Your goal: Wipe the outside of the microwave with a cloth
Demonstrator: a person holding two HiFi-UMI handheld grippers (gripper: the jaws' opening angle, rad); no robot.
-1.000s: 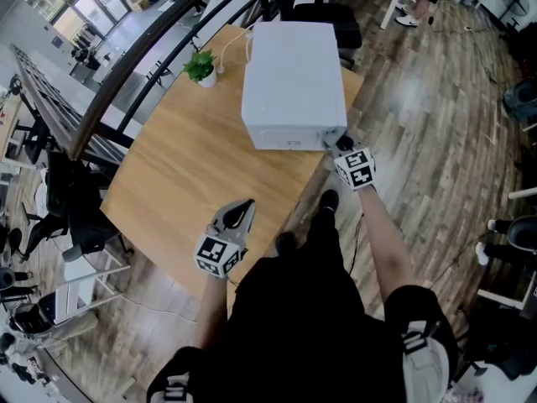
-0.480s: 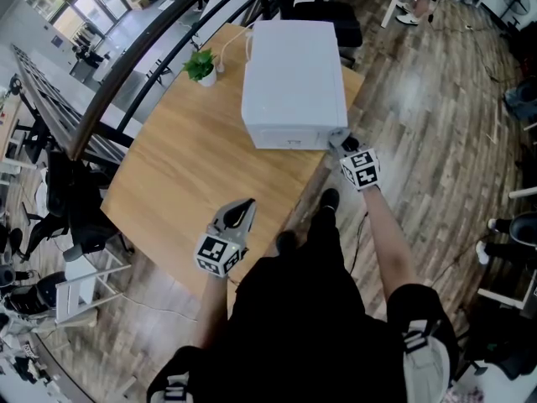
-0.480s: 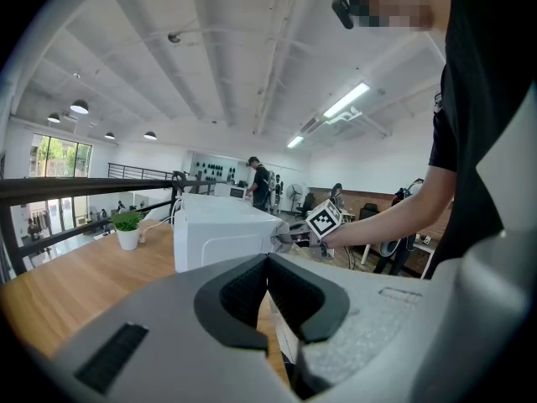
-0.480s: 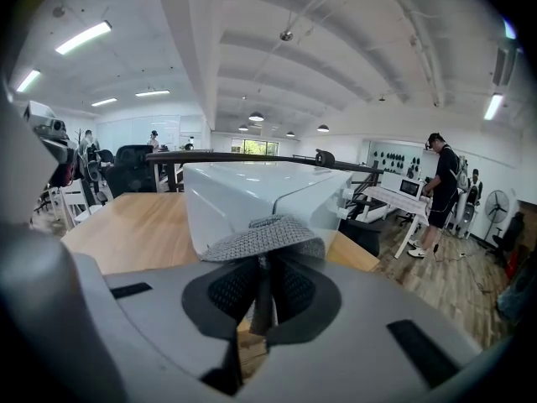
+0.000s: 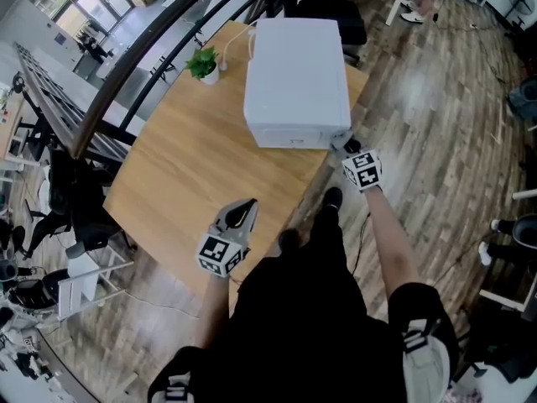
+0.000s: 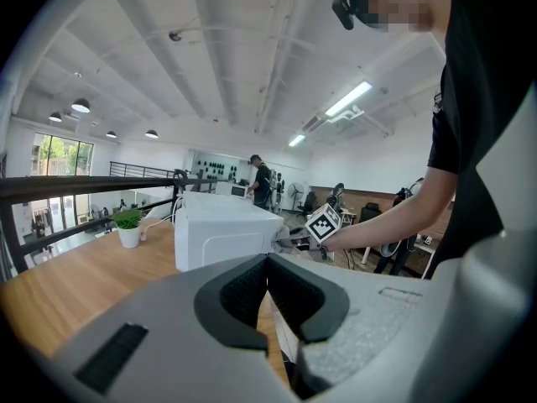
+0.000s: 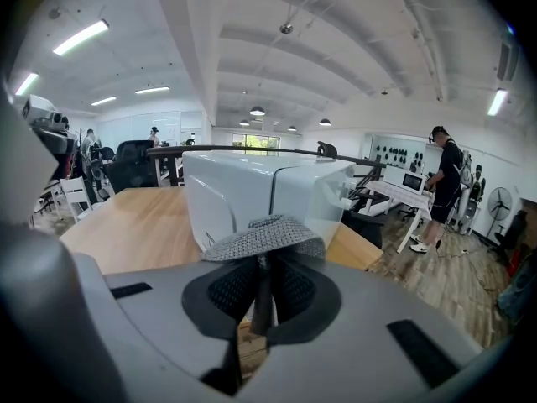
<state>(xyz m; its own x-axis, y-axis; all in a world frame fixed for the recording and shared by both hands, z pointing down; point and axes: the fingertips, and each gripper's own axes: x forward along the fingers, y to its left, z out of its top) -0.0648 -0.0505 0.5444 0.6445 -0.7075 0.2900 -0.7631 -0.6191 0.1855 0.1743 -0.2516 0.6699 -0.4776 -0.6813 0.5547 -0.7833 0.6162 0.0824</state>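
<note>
The white microwave [image 5: 295, 65] stands at the far right of the wooden table [image 5: 193, 166]. My right gripper [image 5: 343, 143] is at its near right corner, shut on a grey knitted cloth [image 7: 264, 235] that fans out above the jaws. In the right gripper view the microwave [image 7: 252, 187] fills the space just ahead of the cloth. Whether the cloth touches the casing I cannot tell. My left gripper [image 5: 242, 210] hovers over the table's near edge, well short of the microwave [image 6: 222, 233], shut with nothing between its jaws.
A small potted plant [image 5: 204, 64] stands left of the microwave near the table's far edge. A black railing [image 5: 134, 65] runs behind the table. A black office chair [image 5: 331, 15] sits beyond the microwave. Wood flooring [image 5: 436, 124] lies to the right.
My right gripper with the cloth has slid slightly right and nearer along the microwave's near right corner. The left gripper has stayed where it was.
</note>
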